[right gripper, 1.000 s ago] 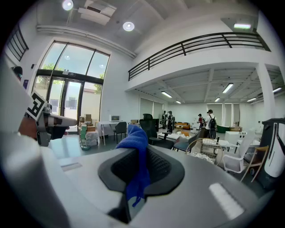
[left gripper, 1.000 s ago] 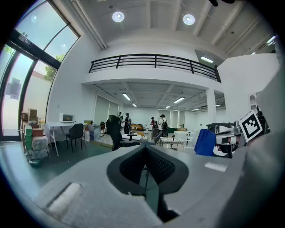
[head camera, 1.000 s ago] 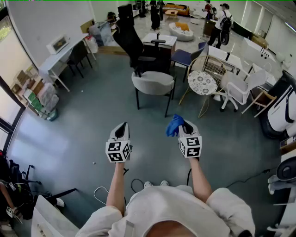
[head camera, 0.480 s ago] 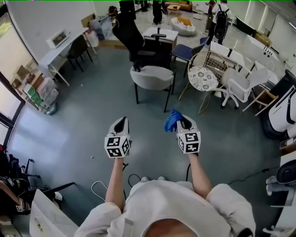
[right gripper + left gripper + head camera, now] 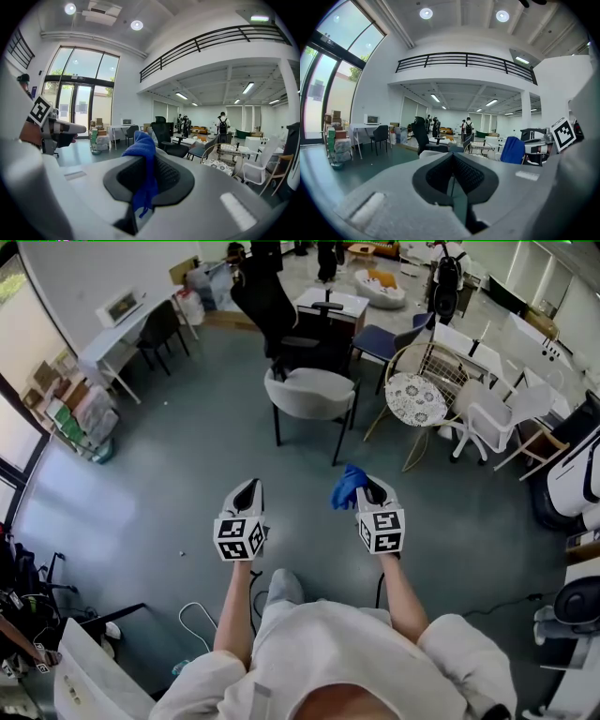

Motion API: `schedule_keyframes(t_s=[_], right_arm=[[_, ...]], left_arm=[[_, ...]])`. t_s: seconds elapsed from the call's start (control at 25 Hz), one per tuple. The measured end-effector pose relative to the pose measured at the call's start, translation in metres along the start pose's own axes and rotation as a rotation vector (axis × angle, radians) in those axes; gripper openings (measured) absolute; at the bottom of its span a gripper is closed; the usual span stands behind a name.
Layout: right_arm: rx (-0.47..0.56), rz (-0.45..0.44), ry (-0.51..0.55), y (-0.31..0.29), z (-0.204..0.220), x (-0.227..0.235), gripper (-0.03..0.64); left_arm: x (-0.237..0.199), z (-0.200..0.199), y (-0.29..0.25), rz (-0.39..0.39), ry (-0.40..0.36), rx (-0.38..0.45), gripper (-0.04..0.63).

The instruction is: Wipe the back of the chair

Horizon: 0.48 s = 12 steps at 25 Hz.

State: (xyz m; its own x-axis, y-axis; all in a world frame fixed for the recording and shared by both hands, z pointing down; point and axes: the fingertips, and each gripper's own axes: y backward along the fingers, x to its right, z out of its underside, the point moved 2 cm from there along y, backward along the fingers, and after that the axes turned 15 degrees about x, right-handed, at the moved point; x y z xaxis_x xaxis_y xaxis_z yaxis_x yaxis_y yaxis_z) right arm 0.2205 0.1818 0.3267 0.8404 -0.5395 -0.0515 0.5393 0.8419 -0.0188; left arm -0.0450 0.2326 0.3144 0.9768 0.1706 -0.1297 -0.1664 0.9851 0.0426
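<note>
Left claw [image 5: 453, 165], jaws together, empty.

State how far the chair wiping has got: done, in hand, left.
Done: right gripper is shut on the cloth. In hand: both grippers hang over the floor, well short of the grey chair. Left: all wiping of its back; the left gripper is shut and empty.

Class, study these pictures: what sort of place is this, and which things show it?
Probably a large open-plan office or workspace hall: a desk stands by the wall, mixed chairs such as an office chair and a grey chair crowd the floor, and a railed mezzanine overlooks it.
</note>
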Motion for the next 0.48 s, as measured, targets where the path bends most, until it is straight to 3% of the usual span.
schedule_keyframes(t_s=[0.48], right_arm=[[-0.022, 0.031, 0.021, -0.104, 0.015, 0.018, 0.037]], left_arm=[[-0.058, 0.018, -0.105, 0.044, 0.035, 0.002, 0.005]])
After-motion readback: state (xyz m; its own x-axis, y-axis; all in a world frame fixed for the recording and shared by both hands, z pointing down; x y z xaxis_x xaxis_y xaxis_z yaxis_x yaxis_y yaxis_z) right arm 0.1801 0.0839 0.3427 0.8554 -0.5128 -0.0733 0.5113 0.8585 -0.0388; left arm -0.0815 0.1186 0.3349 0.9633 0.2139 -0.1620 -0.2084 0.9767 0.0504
